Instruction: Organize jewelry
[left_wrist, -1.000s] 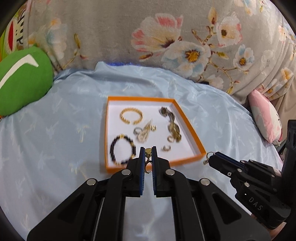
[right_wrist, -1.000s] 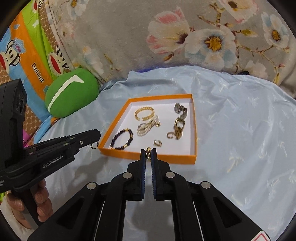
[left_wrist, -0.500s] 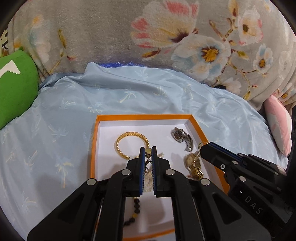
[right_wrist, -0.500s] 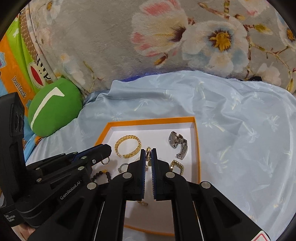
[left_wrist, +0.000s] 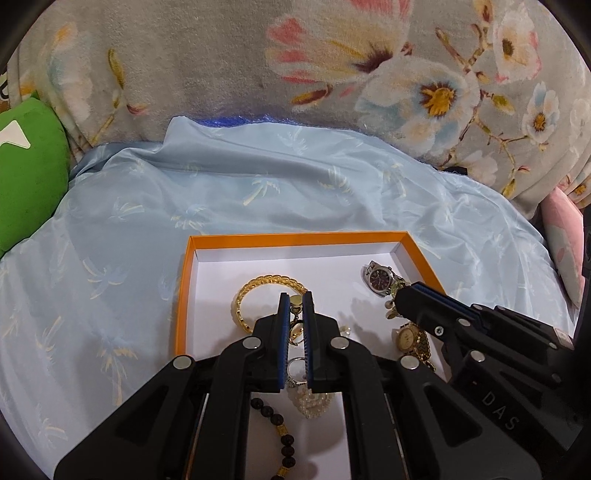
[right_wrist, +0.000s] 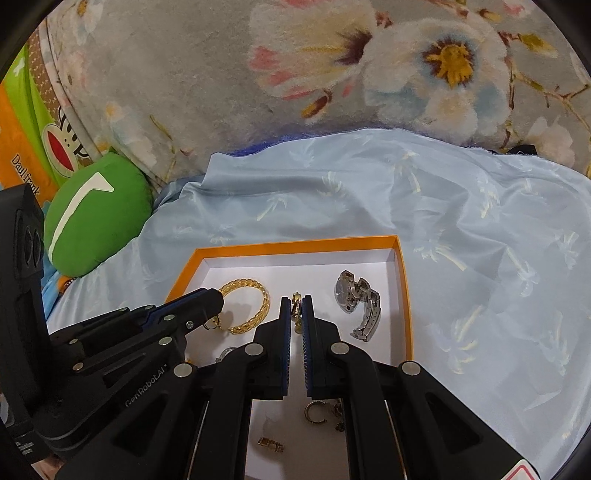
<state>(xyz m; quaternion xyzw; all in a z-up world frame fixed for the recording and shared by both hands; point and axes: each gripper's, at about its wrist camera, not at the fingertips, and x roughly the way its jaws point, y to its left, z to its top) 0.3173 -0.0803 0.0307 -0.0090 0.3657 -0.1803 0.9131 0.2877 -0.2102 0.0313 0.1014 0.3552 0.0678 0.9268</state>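
Note:
An orange-rimmed white tray (left_wrist: 295, 238) (right_wrist: 295, 246) lies on the light blue cloth. It holds a gold chain bangle (left_wrist: 258, 282) (right_wrist: 255, 295), a silver watch (left_wrist: 380, 278) (right_wrist: 354, 299), a gold watch (left_wrist: 412, 338), a pearl piece (left_wrist: 312, 400) and a dark bead bracelet (left_wrist: 280, 428). My left gripper (left_wrist: 295, 301) hovers over the tray, shut on a small gold earring (left_wrist: 294, 301). My right gripper (right_wrist: 295, 301) hovers over the tray middle, shut on a small gold earring (right_wrist: 295, 301). Each gripper also shows in the other's view.
A green cushion (right_wrist: 92, 214) lies left of the cloth. A floral grey blanket (left_wrist: 295, 55) rises behind it. A pink pillow (left_wrist: 561, 243) is at the right. Small gold rings (right_wrist: 316, 411) lie near the tray's front.
Both grippers have moved forward from in front of the tray to over it, each still holding its earring. The tray now looks closer and larger.

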